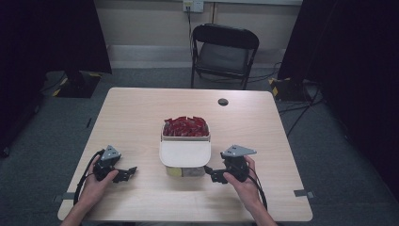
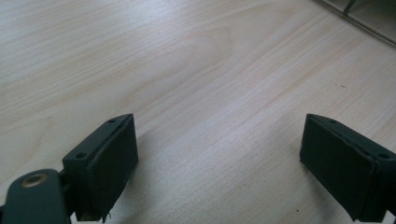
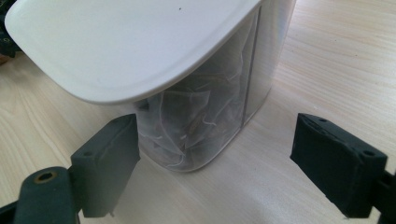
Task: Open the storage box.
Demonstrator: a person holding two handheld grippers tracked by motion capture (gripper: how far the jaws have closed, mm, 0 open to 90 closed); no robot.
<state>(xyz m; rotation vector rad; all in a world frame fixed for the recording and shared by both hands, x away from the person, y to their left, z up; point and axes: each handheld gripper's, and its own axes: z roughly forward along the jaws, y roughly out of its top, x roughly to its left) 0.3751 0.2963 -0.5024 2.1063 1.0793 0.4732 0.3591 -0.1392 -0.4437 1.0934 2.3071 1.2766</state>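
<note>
Container (image 3: pixel 224 93), clear rigid plastic, white lid (image 3: pixel 126 42), light, likely slippery: grip lower walls; right tongs (image 3: pixel 233 158) and left tongs (image 2: pixel 219 163) wide, empty.

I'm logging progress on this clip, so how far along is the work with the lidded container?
Nothing looks done yet. The white lid sits on the clear container, with tea-bag-like sachets inside, and a tray of red packets is behind it. In hand: the right gripper points at the container's near corner, jaws open and touching nothing. The left gripper is open over bare table. Gripping and whatever follows is all left.
</note>
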